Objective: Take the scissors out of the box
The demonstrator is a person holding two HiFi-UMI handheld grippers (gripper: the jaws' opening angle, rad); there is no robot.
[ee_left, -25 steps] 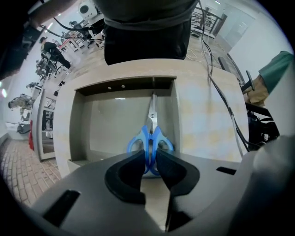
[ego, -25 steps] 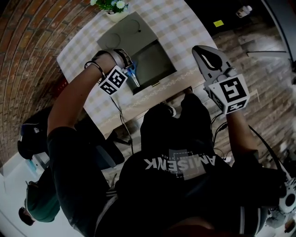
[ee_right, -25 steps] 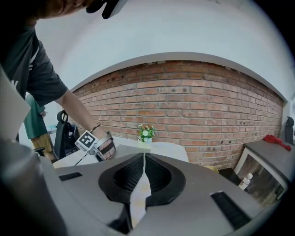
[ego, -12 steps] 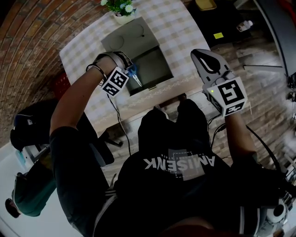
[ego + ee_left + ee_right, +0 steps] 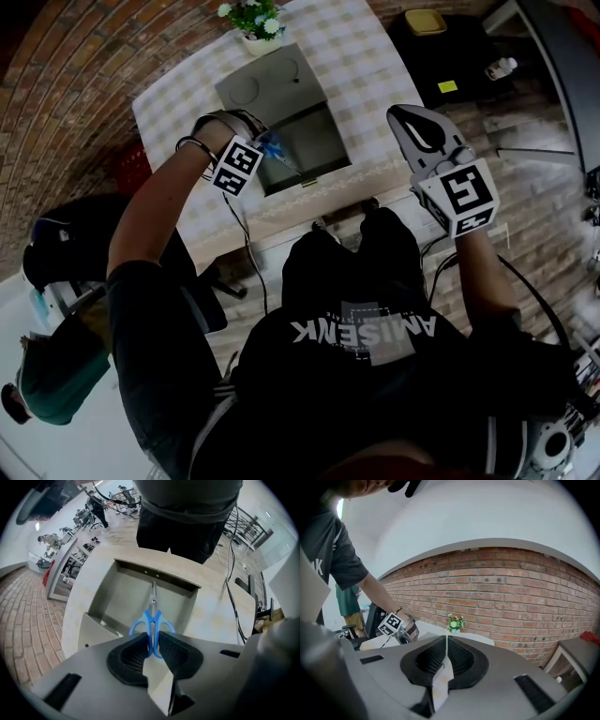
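Counter (image 5: 366, 66) first: its checked top carries the open box (image 5: 314, 131) at the near edge, directly under your left tool (image 5: 151, 639). Your right tool (image 5: 446, 644) is closed on nothing, well off past the counter's right edge, so the left does the work. It is clamped on the blue handles of the scissors (image 5: 152, 618), which hang blades-down along the tool's line, over the box's well. Lifting straight up should clear the rim.

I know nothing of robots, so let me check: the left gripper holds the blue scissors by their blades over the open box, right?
Not quite: the left gripper pinches the scissors by their blue handles, not the blades, which point away toward the open box. The left gripper view shows it.
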